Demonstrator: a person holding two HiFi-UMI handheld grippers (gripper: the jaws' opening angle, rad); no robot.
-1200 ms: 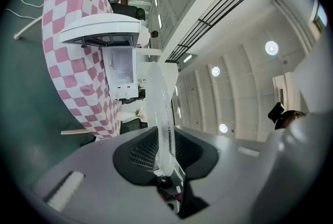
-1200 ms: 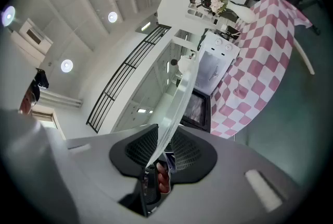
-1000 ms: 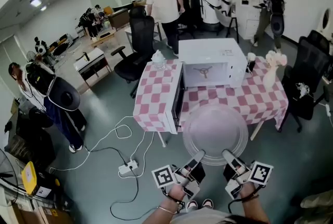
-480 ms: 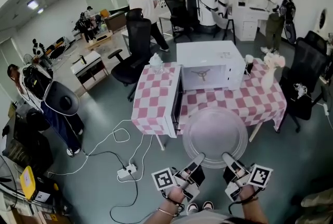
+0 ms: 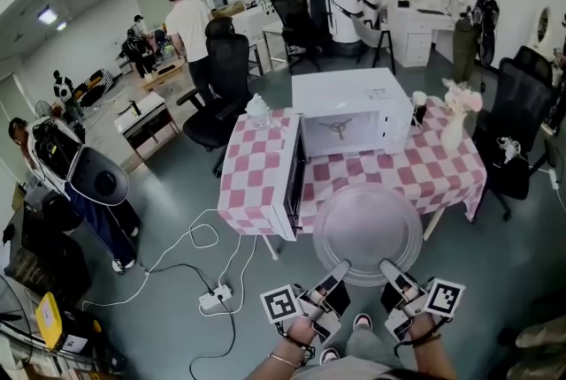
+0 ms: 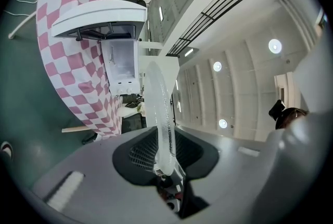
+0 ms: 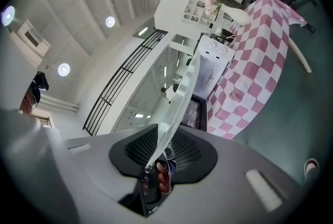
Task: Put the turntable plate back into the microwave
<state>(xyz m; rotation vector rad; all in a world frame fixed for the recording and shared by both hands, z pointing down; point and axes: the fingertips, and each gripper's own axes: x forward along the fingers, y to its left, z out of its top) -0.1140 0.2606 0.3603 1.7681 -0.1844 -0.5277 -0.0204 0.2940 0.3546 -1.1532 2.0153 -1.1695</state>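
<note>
Bystander [image 5: 187, 20] shifted; left claw [image 5: 334, 274], right claw [image 5: 393, 272] grip plate [image 5: 369, 228].

free: tabletop [image 5: 398, 168] before microwave [image 5: 349, 94] | obstacle: door [image 5: 290, 186] swung out left (cavity [image 5: 340, 133] open)

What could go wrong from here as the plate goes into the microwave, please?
1. The left gripper and right gripper pinch the plate only at its near rim, so it could tip, slip and break.
2. The open door stands close to the plate's left edge and may get knocked.
3. The plate could seat off the hub in the microwave.
</note>
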